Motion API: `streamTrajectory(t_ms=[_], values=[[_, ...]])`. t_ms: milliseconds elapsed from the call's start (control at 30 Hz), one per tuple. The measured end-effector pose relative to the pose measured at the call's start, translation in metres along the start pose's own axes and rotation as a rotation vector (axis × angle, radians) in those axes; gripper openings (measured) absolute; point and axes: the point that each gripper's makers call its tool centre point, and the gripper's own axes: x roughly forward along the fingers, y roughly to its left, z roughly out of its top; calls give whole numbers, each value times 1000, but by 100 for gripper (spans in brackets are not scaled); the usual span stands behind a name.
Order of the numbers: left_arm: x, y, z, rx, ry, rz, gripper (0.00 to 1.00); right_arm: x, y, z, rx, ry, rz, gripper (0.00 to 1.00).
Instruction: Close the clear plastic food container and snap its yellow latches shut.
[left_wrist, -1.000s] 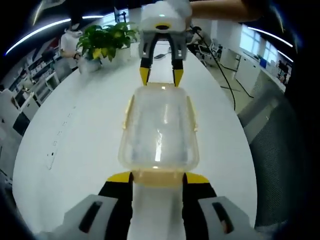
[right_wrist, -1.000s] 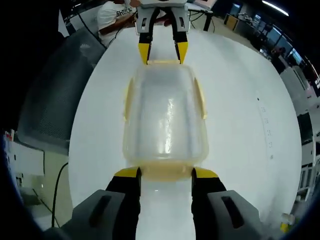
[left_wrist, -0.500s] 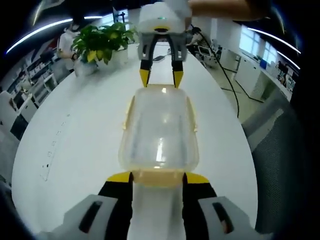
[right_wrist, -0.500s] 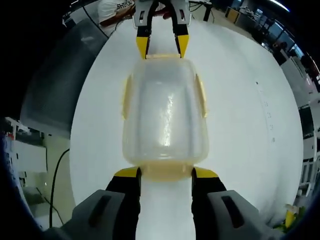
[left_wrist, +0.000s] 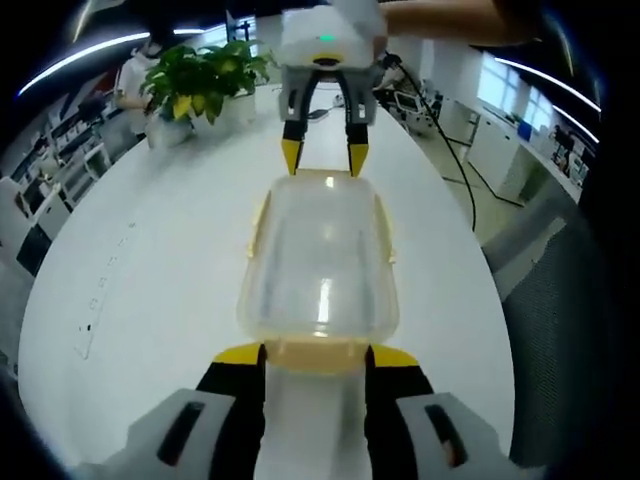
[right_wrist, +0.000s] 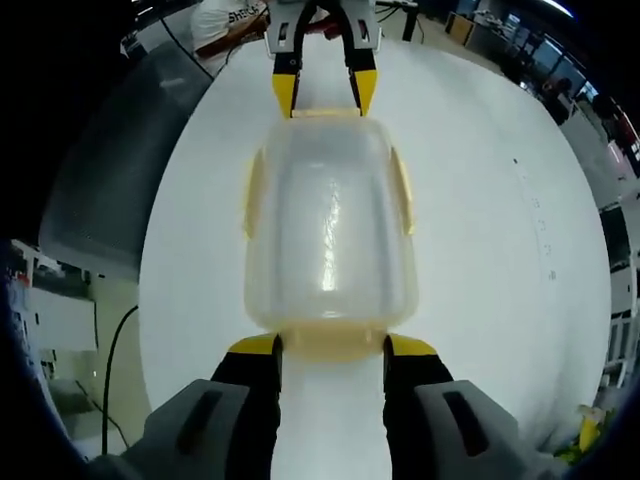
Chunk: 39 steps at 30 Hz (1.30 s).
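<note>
The clear plastic container (left_wrist: 318, 268) (right_wrist: 328, 232) lies lengthwise between my two grippers, lid on top, over the white table (left_wrist: 150, 260). Yellow latches (left_wrist: 256, 222) (right_wrist: 402, 190) run along its long sides. My left gripper (left_wrist: 316, 356) is shut on the yellow end latch (left_wrist: 315, 352) nearest it, one jaw at each side. My right gripper (right_wrist: 330, 347) grips the opposite end latch (right_wrist: 330, 345) the same way. Each gripper also appears at the far end of the other's view: the right gripper (left_wrist: 322, 158) and the left gripper (right_wrist: 323, 98).
A potted green plant (left_wrist: 200, 80) stands at the far end of the table. A grey chair (left_wrist: 560, 300) sits beside the table edge, and cables (left_wrist: 450, 150) trail off it. A person in a white top (right_wrist: 225, 25) is behind the table.
Both views have drifted slightly against the table and room. The container stays fixed between both pairs of jaws; grips unchanged.
</note>
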Motion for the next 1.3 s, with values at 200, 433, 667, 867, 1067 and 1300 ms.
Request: streamTrajectory(t_ms=[200,433,667,867,1067,1300], values=[[5,-3,-3,11,17,-16,34,6,1,-2,-5,-7,14,38],[6,-3,-4,11,38,-14,34,4,2,-1,-12,-6,14,38],[6,-3,-4,10,35,-11,35,3,2,-1,-5,-3,15,38],[1,-6,-4,-64,-15,-9,37,-4,2,-2,84,-66,17,37],[-6,-10,-16,-224,-63,-10,38,-14,3,-10,172,-97,-7,38],[-20,-12,-8,-384,-156,19,37,-30,1,6,346,-229,-42,36]])
